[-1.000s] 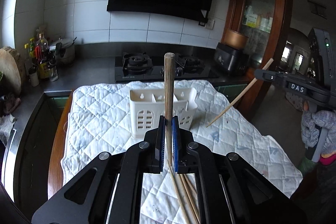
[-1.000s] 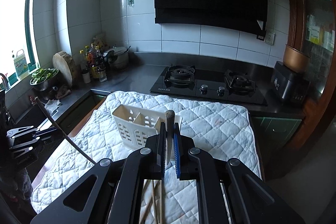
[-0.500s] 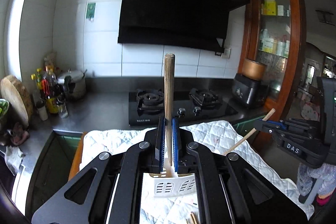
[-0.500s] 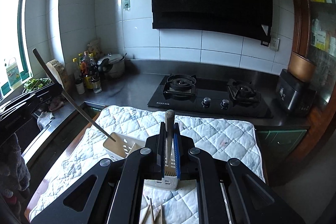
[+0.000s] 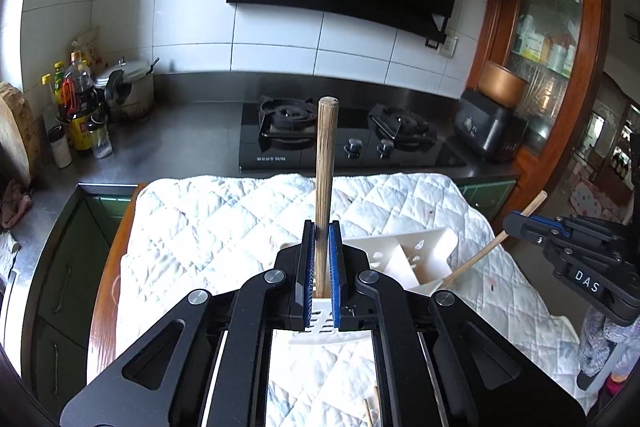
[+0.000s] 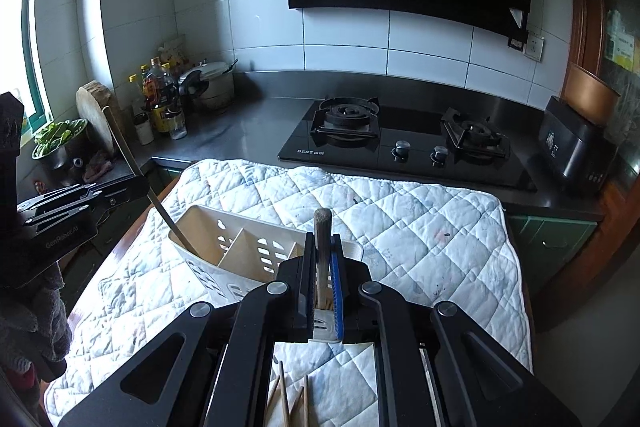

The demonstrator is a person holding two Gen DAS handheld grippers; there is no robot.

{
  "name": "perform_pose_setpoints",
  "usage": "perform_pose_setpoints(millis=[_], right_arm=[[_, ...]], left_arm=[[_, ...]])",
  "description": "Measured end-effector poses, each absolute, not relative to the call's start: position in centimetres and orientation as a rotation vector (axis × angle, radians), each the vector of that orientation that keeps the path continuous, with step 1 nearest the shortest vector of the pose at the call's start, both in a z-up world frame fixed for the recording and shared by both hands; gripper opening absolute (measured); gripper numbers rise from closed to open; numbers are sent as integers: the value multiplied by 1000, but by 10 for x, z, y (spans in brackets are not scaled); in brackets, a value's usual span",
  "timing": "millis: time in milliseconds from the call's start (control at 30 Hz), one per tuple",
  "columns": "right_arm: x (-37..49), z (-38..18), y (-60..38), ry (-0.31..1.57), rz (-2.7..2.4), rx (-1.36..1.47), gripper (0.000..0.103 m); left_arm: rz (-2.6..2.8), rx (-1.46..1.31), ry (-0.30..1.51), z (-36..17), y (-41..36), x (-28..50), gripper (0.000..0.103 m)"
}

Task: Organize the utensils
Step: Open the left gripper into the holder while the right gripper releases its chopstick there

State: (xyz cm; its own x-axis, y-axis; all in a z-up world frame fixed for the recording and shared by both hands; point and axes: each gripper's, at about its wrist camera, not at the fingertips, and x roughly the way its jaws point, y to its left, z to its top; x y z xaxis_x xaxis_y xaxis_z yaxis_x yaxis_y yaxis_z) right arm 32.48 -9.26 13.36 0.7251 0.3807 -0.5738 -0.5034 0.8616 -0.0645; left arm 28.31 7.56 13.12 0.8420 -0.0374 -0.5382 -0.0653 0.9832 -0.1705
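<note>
White plastic utensil caddy [image 6: 240,259], with slotted walls and dividers, sits on the quilted white cloth [image 6: 420,227] covering the bench. Both tongs are clamped shut on utensil handles.

Left tongs [image 5: 320,259]: closed on a long round wooden handle [image 5: 326,163], upright in its own view. From the right wrist view this utensil slants down into the caddy's left-end compartment [image 6: 192,231]; its working end is hidden inside, so I cannot tell whether it touches the floor of the caddy.

Right tongs [image 6: 322,267]: closed on a shorter wooden handle [image 6: 322,227]. From the left wrist view this pale wooden utensil [image 5: 472,263] angles down at the caddy's right end, probably already in that compartment.

Centre compartment: looks empty. Loose wooden chopsticks [image 6: 284,399] lie on the cloth in front of the caddy, not yet stowed.

Risks:
- Caddy is light and unanchored; two slanted handles pushing on opposite ends could tip or slide it.
- Release while tilted may let a long handle lever the caddy over.
- Utensil head could catch on a divider or slot.
</note>
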Motion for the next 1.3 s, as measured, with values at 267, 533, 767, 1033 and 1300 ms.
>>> perform_pose_setpoints(millis=[267,533,767,1033,1300], right_arm=[[315,133,-97,564,482,-229,26],[274,137,-115,514,468,-228,52],[229,123,-139,489,455,-228,68],[190,86,-165,511,422,-232,77],[156,37,-182,561,408,-254,78]], left_arm=[[30,-174,555,133,73,274,9],[12,-154,503,149,60,227,9],[-12,-151,515,132,45,179,20],[-22,-127,555,94,25,129,44],[15,-76,608,55,11,93,56]])
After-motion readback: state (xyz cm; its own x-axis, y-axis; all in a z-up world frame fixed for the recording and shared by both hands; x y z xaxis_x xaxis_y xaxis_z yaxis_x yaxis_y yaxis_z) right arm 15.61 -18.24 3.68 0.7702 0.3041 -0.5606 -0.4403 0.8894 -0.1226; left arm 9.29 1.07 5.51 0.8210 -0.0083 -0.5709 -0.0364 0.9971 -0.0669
